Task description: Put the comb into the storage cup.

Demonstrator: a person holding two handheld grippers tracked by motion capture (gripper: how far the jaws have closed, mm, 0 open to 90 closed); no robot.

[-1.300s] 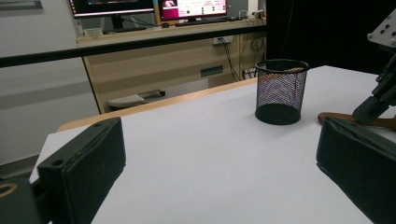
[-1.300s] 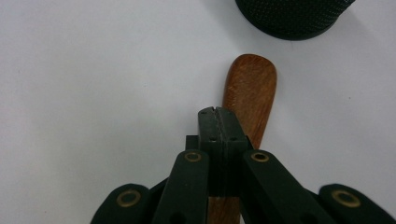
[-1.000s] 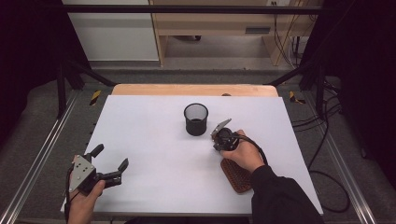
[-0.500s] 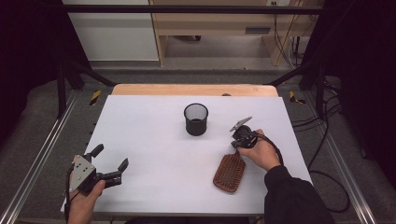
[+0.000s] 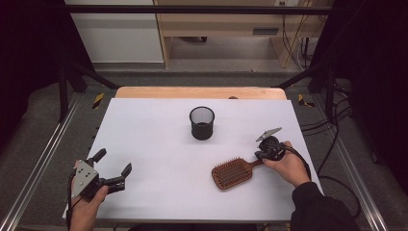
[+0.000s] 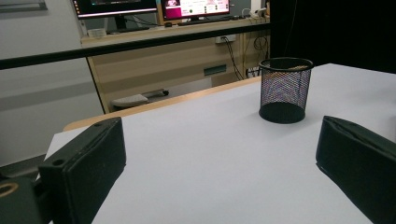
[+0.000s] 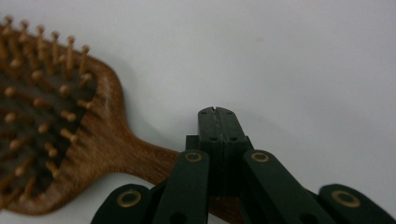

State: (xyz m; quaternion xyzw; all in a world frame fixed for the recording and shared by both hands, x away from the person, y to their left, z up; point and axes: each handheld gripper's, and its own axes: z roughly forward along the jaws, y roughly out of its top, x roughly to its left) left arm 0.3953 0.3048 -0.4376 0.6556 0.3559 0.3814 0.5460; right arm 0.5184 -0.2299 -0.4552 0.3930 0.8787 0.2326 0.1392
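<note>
Lying flat on the white table (image 5: 159, 130), bristles up, the wooden hairbrush (image 5: 233, 173) sits near the right-hand stretch of the front edge, its paddle head pointing toward the middle of that edge and its handle running up and to the right, toward the right edge. And right at that handle's end is the right gripper (image 5: 263, 155), held in a hand that comes in from the front right corner. From the right gripper view, its two black jaws are pressed together, tips meeting with no gap, and the brush handle (image 7: 140, 156) passes just beneath and beside them; whether the pads actually pinch the wood I cannot tell from here, because the gripper's own linkage covers the spot where the handle ends. Over by the front left corner, the left gripper (image 5: 114, 168) hovers just above the table with its jaws spread wide and nothing between them, well apart from the brush. Further back, near the middle of the table, stands a black mesh cup (image 5: 202, 123), upright, and the left gripper view catches the mesh cup (image 6: 285, 88) straight ahead between those open jaws. Bare white table separates the cup from the brush, so nothing lies between them.
</note>
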